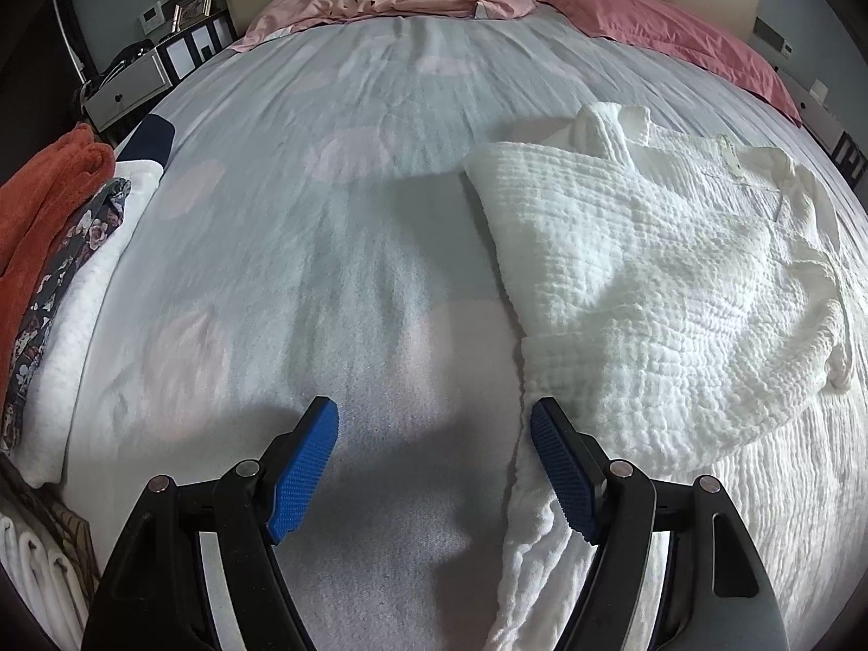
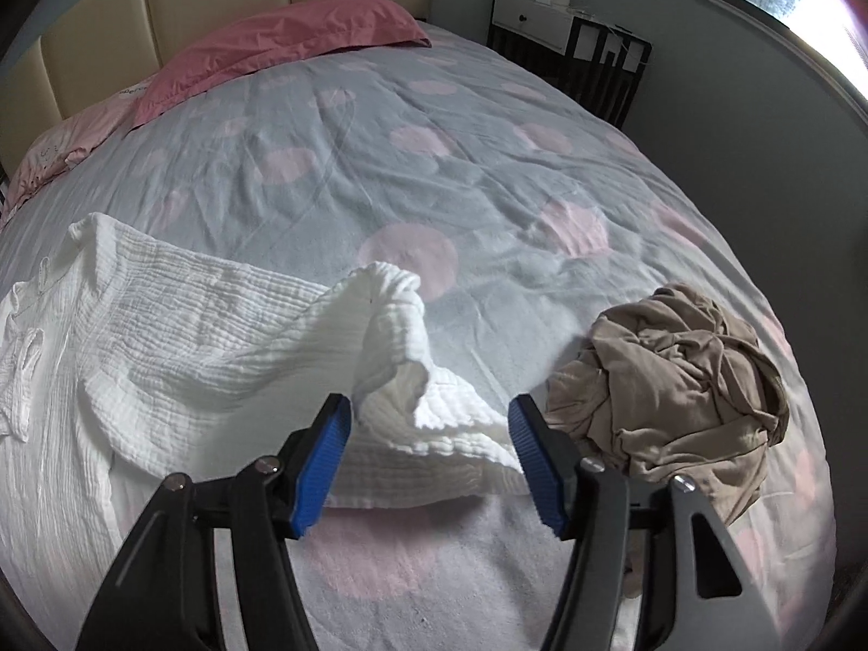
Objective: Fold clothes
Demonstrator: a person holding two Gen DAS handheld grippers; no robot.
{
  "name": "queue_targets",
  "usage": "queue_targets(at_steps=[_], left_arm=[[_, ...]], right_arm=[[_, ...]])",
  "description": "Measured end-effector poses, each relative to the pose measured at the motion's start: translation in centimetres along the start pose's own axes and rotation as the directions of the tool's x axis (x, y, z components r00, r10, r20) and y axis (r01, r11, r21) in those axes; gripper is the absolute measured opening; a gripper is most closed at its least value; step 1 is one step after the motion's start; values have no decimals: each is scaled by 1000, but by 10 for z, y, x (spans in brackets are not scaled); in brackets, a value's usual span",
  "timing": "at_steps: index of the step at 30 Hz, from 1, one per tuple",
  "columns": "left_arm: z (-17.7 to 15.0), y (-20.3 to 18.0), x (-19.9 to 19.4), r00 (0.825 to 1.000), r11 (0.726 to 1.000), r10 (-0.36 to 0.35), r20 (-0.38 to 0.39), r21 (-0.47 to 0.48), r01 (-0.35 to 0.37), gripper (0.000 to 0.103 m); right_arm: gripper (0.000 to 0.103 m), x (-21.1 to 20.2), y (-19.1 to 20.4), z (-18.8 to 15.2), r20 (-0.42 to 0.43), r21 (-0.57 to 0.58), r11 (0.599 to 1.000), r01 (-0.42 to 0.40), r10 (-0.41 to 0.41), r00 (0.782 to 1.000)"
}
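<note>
- The white crinkled garment (image 1: 651, 282) lies spread on the bed (image 1: 336, 206), partly doubled over itself. One part runs down toward the foot edge of the bed.
- The left tool (image 1: 434, 466) hangs low over the cover just beside the garment's left edge. Its blue pads stand wide apart and grip nothing. One pad sits at the cloth's border, which suggests it is lined up on that edge.
- The right tool (image 2: 428, 466) is likewise spread wide and empty. It faces a raised flap (image 2: 390, 314) of the garment, probably a sleeve or corner.
- A crumpled beige garment (image 2: 672, 380) sits in an unfolded heap beyond the white garment's right side.
- Stacked textiles (image 1: 59, 282), orange, floral and white, lie well to its left at the bed's edge, possibly sorted there.
- The white garment's fold looks incomplete.
</note>
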State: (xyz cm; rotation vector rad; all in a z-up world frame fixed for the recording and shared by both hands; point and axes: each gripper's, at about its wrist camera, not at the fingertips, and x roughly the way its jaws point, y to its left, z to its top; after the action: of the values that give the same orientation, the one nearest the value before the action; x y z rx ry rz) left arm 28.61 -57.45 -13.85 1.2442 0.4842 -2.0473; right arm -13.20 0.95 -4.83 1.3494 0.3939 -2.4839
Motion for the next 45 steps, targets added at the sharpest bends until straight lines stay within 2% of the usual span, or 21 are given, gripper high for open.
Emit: queue_targets(at_steps=[1, 4, 7, 11, 16, 20, 27, 31, 41, 45], left_arm=[[-1, 0, 0, 1000, 1000, 0, 1, -2, 0, 75], [-2, 0, 4, 1000, 1000, 0, -1, -11, 0, 75], [-2, -1, 4, 1000, 1000, 8, 4, -9, -8, 75], [-1, -1, 2, 1000, 1000, 16, 7, -5, -16, 75], [-1, -4, -3, 999, 999, 42, 22, 10, -42, 75], [2, -1, -12, 998, 999, 44, 43, 3, -44, 75], [10, 17, -40, 994, 996, -42, 106, -72, 49, 75], [13, 28, -49, 987, 987, -99, 125, -114, 113, 75], [14, 43, -55, 972, 959, -192, 133, -187, 215, 75], [15, 46, -58, 966, 950, -215, 145, -198, 241, 75]], right_arm=[[49, 1, 2, 3, -1, -5, 1000, 11, -11, 1000], [19, 5, 6, 10, -3, -21, 999, 42, -43, 999], [6, 6, 10, 19, -4, -34, 997, 71, -71, 997], [5, -13, 12, 40, 5, -26, 998, 62, -62, 998], [5, -55, 28, 66, 54, 19, 1000, -11, 10, 998], [5, -91, 59, 89, 81, 28, 996, -83, 81, 993], [5, -151, 147, 130, 127, -53, 987, -150, 156, 980], [5, -173, 207, 143, 125, -120, 976, -181, 196, 973], [5, -174, 355, 137, 43, -229, 932, -281, 298, 954], [5, -153, 406, 129, -8, -274, 912, -305, 315, 949]])
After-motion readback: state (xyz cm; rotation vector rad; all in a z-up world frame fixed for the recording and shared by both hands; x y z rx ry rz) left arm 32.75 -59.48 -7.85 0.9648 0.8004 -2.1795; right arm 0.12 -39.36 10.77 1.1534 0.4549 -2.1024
